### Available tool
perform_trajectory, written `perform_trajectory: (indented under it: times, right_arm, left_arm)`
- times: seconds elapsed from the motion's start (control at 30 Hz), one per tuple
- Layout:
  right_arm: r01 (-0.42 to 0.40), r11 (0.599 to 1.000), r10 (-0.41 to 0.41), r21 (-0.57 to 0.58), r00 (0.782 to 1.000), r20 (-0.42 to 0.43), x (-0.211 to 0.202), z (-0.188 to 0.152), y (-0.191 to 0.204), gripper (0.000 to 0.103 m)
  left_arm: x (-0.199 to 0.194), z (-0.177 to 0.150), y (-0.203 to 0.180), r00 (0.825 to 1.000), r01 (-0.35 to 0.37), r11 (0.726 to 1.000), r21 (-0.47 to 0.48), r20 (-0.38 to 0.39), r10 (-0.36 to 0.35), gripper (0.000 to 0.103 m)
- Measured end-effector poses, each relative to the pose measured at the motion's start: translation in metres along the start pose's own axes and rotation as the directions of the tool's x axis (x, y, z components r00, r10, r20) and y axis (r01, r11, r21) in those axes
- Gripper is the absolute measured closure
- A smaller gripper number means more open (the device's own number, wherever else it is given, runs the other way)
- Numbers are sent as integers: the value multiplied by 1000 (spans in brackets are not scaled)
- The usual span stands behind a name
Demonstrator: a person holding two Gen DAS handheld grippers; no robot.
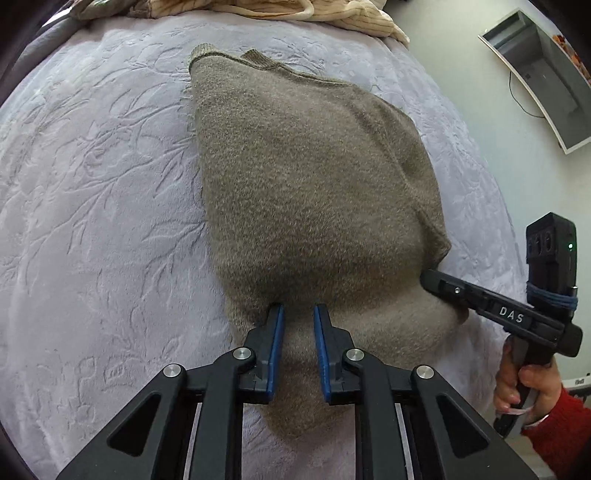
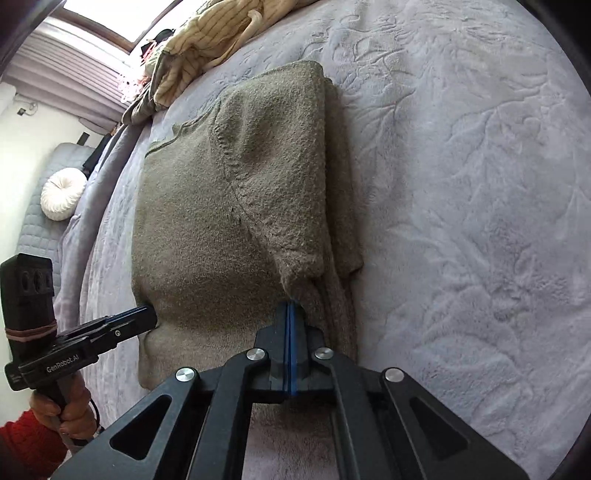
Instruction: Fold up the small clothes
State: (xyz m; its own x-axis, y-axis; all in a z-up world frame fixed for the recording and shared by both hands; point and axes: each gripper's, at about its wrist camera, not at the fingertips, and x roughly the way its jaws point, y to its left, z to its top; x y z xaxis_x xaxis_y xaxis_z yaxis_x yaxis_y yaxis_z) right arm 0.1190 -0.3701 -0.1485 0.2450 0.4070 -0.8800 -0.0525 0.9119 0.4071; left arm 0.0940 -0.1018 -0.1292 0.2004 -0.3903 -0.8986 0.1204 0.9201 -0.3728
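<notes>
A grey-brown knit sweater [image 1: 310, 192] lies partly folded on the lavender bedspread [image 1: 92, 184]; it also shows in the right wrist view [image 2: 229, 206]. My left gripper [image 1: 298, 310] is open, its blue pads resting on the sweater's near part with fabric between them but not pinched. My right gripper [image 2: 291, 304] has its jaws together at the sweater's folded edge, where a fold of fabric meets the tips. The right gripper also shows in the left wrist view [image 1: 428, 278] at the sweater's right side. The left gripper shows in the right wrist view [image 2: 147, 314] at the sweater's left edge.
A cream striped garment [image 2: 218, 37] with a drawstring lies at the far end of the bed, also in the left wrist view [image 1: 332, 14]. A round white cushion [image 2: 62, 197] sits beside the bed. A wall shelf [image 1: 546, 74] hangs at right.
</notes>
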Motion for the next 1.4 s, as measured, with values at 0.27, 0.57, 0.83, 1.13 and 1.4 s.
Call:
perform_trajectory:
  times: [0.27,0.57,0.83,1.13,1.4]
  right_arm:
    - [59,998,-58,15,998,-31,-20,-25,-1,103]
    - [104,994,-104,46,995,2,-48,-38,14,100]
    - [202,975,-201,-96,979,20,-35,-23,38,100]
    - [178,984,-177,20,984,-15,-24,-28,15,103]
    - [190,981,-190,32,982,-19,-25,-25,19,102]
  left_arm:
    - [-10,-19,-9,995,-101,993,66,-3,101,83]
    - [-22,-35,2,988,-154,988,-26,-37,153,82]
    - [-22,-39,18,979,-198,978,-68,-59,194,82]
    - [-19,-42,32,972,-226,969,-102,-91,217,82]
    - [-27,-50,43,970,-236,966,-105,-90,227,82]
